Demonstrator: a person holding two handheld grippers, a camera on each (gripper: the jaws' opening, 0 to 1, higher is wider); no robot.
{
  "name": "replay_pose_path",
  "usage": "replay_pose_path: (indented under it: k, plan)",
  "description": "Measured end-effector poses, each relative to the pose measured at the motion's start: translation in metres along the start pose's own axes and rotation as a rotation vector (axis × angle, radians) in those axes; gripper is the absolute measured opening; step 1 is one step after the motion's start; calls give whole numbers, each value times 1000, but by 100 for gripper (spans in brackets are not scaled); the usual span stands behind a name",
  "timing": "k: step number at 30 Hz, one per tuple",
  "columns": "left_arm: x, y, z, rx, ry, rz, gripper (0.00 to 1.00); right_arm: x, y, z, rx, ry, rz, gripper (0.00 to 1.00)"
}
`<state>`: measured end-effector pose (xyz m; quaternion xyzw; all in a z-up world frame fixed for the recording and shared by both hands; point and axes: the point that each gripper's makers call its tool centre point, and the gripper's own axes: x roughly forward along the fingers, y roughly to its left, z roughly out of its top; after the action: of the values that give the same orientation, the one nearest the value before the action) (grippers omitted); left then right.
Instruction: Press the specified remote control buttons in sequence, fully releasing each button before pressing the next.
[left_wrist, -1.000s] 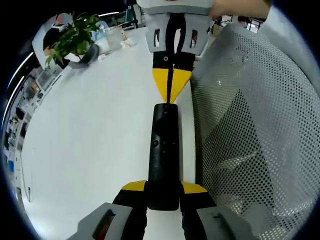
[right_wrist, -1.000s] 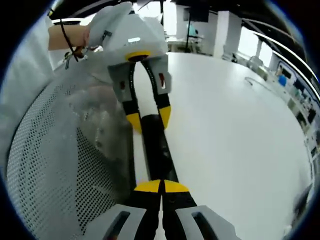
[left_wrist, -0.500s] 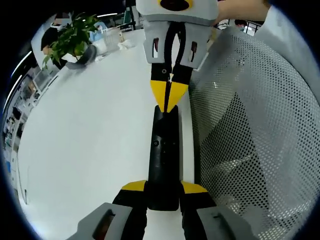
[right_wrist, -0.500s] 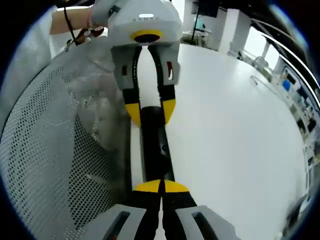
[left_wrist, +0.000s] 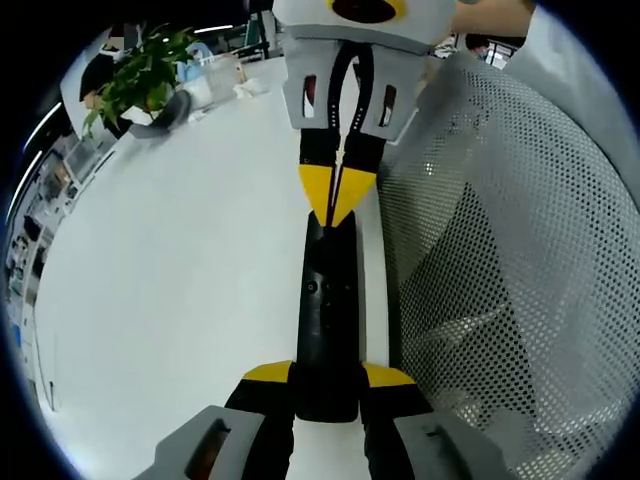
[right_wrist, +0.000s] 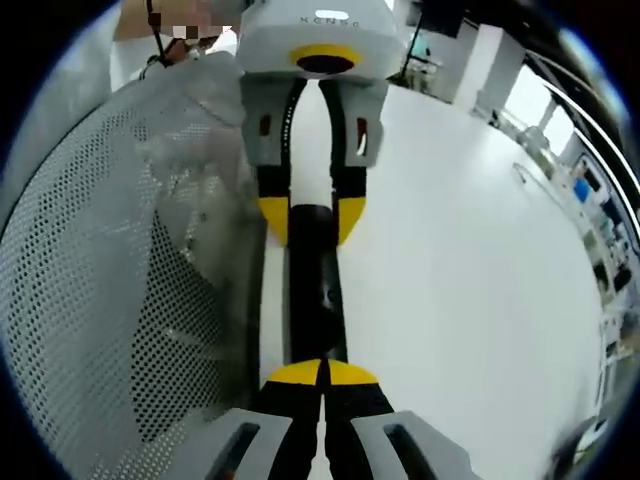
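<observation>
In the left gripper view, the left gripper (left_wrist: 326, 380) clamps its yellow-tipped jaws on the near end of a black remote control (left_wrist: 327, 320), which runs straight away from the camera along the white table (left_wrist: 180, 290). At the remote's far end the right gripper (left_wrist: 338, 205) comes in from above with its jaws pressed together into a single yellow point; that point rests on the top face of the remote, though actual contact with a button cannot be judged. To the right, just beside the remote, stands a grey perforated mesh chair back (left_wrist: 500, 260). Far off at the upper left sits a potted plant (left_wrist: 145, 80). In the right gripper view, the right gripper (right_wrist: 322, 375) shows its jaws closed tip to tip over the near end of the remote control (right_wrist: 312, 300), and beyond it the left gripper (right_wrist: 312, 222) holds the far end between its yellow fingertips, with the mesh chair back (right_wrist: 110, 300) on the left and the table (right_wrist: 470, 300) stretching right.
</observation>
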<state>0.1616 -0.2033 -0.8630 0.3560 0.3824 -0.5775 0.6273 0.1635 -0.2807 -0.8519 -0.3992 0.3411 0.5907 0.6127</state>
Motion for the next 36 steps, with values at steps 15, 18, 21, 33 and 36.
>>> replay_pose_path:
  k: [15,18,21,33,36]
  plan:
    - [0,0,1,-14,31,-4,24,-4,-3,-1,68,-92,23,0]
    - [0,0,1,-12,31,-5,24,-4,-3,7,22,-102,2,0]
    - [0,0,1,-10,30,-6,24,-2,-4,14,17,-109,13,0]
    - [1,0,2,-4,39,-8,24,2,2,10,-39,-75,22,0]
    - [1,0,2,-5,41,-9,24,2,3,11,-55,-68,25,0]
